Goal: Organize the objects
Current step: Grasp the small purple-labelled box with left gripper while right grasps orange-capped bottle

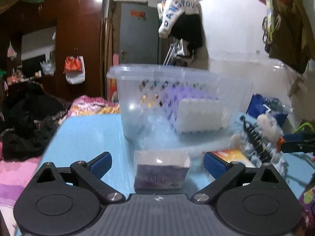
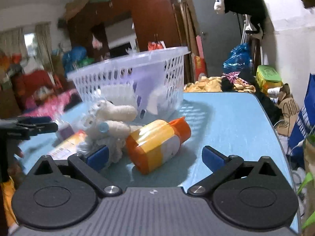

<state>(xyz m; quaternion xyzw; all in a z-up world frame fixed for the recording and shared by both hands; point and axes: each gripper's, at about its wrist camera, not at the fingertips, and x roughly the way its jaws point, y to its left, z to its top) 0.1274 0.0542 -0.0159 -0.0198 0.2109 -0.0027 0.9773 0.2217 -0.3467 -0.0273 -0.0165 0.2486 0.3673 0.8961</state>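
A clear plastic basket stands on the blue table and holds a white-and-purple item. My left gripper is open around a small purple-and-white box lying between its blue pads. In the right wrist view the basket is ahead on the left. My right gripper is open, with an orange-and-yellow bottle lying on its side between its fingers. A white plush toy lies just left of the bottle. The left gripper shows at the far left.
A flat orange-and-yellow packet lies right of the purple box, also in the right wrist view. The table's right edge drops to bags on the floor. A bed with pink bedding lies left of the table.
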